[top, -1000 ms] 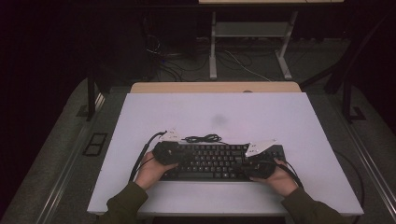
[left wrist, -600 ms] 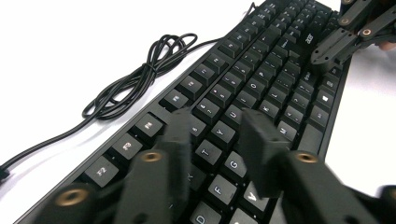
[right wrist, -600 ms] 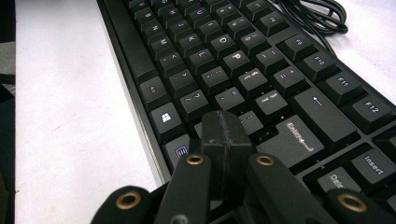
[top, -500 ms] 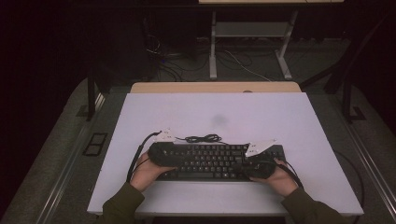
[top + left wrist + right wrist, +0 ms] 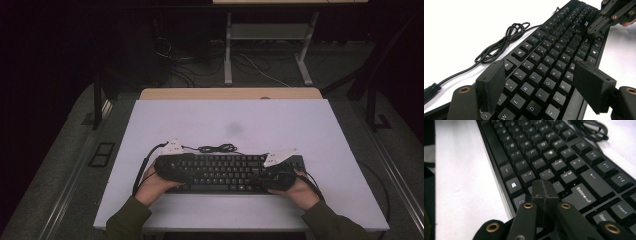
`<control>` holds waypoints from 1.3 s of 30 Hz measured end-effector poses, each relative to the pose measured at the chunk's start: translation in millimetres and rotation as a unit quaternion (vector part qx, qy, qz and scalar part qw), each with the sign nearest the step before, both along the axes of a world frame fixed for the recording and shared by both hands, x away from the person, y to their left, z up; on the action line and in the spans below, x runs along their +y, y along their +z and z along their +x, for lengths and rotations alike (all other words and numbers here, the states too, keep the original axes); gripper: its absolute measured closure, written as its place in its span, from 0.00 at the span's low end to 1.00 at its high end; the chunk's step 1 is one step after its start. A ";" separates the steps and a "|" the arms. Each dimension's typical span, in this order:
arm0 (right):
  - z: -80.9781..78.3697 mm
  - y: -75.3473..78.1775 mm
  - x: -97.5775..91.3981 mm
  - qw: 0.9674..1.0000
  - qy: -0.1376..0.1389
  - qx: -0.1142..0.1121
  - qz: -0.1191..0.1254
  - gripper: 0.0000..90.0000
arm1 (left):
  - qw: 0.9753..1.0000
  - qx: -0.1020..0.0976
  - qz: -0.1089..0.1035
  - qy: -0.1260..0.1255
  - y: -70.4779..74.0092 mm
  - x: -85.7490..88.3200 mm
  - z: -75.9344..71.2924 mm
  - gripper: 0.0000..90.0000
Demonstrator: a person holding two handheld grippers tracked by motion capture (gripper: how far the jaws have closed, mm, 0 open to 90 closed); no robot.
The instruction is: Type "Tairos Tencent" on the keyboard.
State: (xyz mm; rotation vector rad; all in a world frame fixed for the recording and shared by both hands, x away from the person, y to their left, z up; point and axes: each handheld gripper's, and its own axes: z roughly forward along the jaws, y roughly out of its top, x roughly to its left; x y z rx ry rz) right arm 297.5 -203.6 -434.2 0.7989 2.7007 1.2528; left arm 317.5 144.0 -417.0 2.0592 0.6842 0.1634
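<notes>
Since a second ago the left gripper (image 5: 536, 87) has been opening its jaws over the keyboard (image 5: 230, 172), gripping nothing. It lies near the table's (image 5: 250, 120) front edge, cable (image 5: 217, 148) coiled behind. The right gripper (image 5: 545, 192), jaws together, rests on the keys. Pressing cleanly means one key, straight down.
</notes>
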 end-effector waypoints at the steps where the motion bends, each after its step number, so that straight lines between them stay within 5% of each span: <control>1: 0.2 0.7 -0.5 1.000 0.000 -0.002 0.001 0.99 | 1.000 0.000 0.000 0.000 0.1 0.3 0.0 0.28; 8: 0.7 5.4 -3.6 1.000 -0.002 -0.007 0.019 0.97 | 1.000 -0.001 -0.001 0.003 -0.3 2.1 -1.0 0.27; 18: 5.6 17.3 -1.7 0.998 -0.018 -0.029 0.046 0.47 | 1.000 -0.004 -0.002 0.006 -1.4 5.4 -4.4 0.26; 28: 13.9 22.5 6.8 0.997 -0.026 -0.032 0.059 0.34 | 1.000 -0.007 -0.006 0.009 -3.4 6.7 -6.6 0.24; 39: 25.8 25.4 21.1 0.996 -0.025 -0.034 0.077 0.31 | 1.000 -0.008 -0.006 0.010 -3.9 7.8 -7.1 0.25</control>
